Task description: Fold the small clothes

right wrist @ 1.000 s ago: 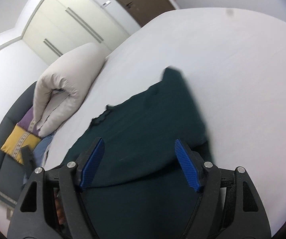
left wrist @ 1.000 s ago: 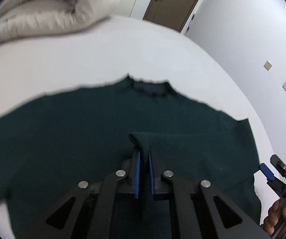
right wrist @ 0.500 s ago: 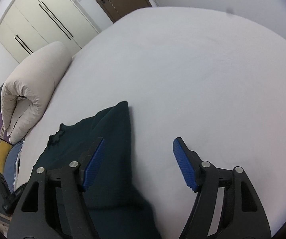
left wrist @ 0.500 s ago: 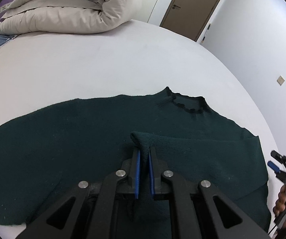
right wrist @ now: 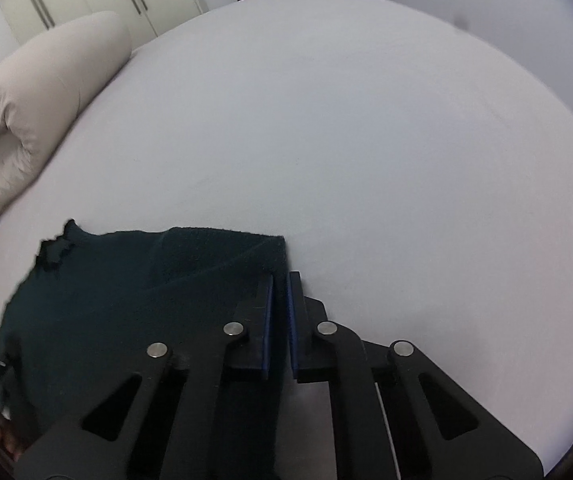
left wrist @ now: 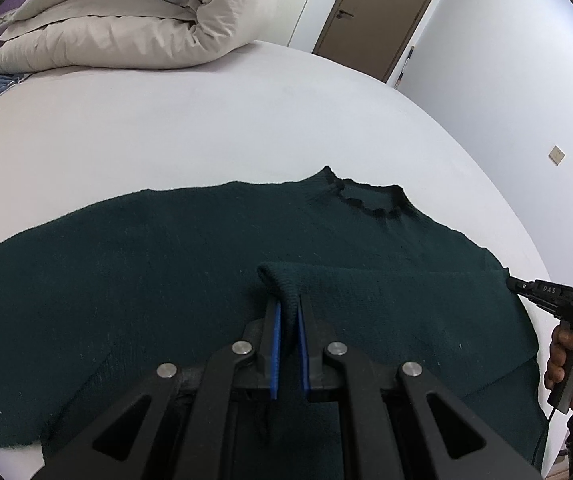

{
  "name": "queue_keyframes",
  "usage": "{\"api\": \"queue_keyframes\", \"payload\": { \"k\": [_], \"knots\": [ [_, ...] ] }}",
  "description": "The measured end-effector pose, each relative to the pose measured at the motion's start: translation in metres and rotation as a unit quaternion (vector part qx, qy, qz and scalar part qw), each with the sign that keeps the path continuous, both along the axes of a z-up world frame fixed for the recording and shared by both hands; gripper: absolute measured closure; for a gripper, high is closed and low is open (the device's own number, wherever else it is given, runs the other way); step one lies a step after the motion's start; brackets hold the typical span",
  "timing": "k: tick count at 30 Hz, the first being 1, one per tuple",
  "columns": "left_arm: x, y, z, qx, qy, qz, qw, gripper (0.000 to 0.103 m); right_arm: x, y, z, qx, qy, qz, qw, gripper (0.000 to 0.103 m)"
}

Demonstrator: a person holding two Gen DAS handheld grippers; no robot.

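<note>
Sweater [left wrist: 166, 280] sleeve cuff, pinched in the left hand-held gripper [left wrist: 288, 312], should be laid flat toward nine o'clock while the right hand-held gripper [right wrist: 280, 284], clenched at the folded edge, anchors it.

white bed [left wrist: 206, 128]; beige duvet [left wrist: 134, 24]; brown door [left wrist: 378, 16]; white walls [left wrist: 506, 80]

My right tongs [right wrist: 280, 280], wide apart a second ago with nothing between the pads, have drawn nearly together at the sweater's [left wrist: 166, 264] right edge, where the folded sleeve ends on the bed [right wrist: 366, 140]; whether cloth sits between the pads I cannot tell. They have swung from over the sweater's body out to that edge. In my left view, the collar [left wrist: 370, 200] has slid rightward, and more of the duvet [left wrist: 126, 20] shows.
</note>
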State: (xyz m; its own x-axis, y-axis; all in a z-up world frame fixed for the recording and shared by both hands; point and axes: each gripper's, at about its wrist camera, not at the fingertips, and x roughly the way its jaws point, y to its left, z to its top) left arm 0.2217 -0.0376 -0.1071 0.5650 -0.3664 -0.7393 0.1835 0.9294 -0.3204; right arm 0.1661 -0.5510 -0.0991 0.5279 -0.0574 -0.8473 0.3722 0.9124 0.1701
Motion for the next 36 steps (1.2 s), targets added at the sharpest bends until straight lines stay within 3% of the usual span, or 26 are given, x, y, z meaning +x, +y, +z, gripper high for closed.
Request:
{"api": "queue_keyframes", "payload": {
  "k": [6,9,12,14,16,21,22,23,25,33,36],
  "knots": [
    [-0.003,-0.002,-0.003,0.003,0.002,-0.003,1.0,0.095,-0.009,-0.011,0.002,-0.005,-0.019,-0.016,1.0,0.102],
    [-0.004,-0.001,-0.007,-0.001,0.006,-0.003,1.0,0.094,-0.026,-0.024,0.007,0.039,-0.035,-0.023,0.998,0.101],
    [-0.003,0.001,-0.012,-0.009,0.009,0.001,0.9999,0.093,-0.061,-0.017,0.021,0.051,-0.053,-0.019,0.997,0.092],
    [-0.003,0.0,-0.013,-0.011,0.009,0.002,0.9999,0.093,-0.078,-0.001,0.027,0.04,-0.052,0.002,0.998,0.072],
    [-0.003,0.001,-0.013,-0.01,0.009,0.002,0.9999,0.093,-0.087,0.019,0.029,0.022,-0.04,0.029,0.999,0.067],
    [-0.003,0.001,-0.012,-0.008,0.01,0.002,0.9999,0.093,-0.084,0.045,0.01,-0.017,0.012,0.056,0.998,0.07],
    [-0.004,0.0,-0.012,-0.008,0.01,0.001,0.9999,0.093,-0.083,0.043,0.01,-0.013,0.01,0.057,0.998,0.085],
    [-0.005,0.001,-0.012,-0.008,0.01,0.0,0.9999,0.093,-0.094,0.046,0.002,-0.01,0.007,0.058,0.998,0.091],
    [-0.006,0.001,-0.013,-0.011,0.01,0.0,0.9999,0.093,-0.096,0.044,0.006,-0.015,0.004,0.056,0.998,0.095],
    [-0.011,-0.005,-0.016,-0.016,0.008,-0.005,0.9998,0.093,-0.093,0.036,-0.003,-0.01,0.0,0.048,0.999,0.097],
    [-0.009,-0.003,-0.021,-0.02,0.011,-0.002,0.9997,0.088,-0.09,0.032,-0.019,0.006,-0.004,0.044,0.999,0.097]
  ]
}}
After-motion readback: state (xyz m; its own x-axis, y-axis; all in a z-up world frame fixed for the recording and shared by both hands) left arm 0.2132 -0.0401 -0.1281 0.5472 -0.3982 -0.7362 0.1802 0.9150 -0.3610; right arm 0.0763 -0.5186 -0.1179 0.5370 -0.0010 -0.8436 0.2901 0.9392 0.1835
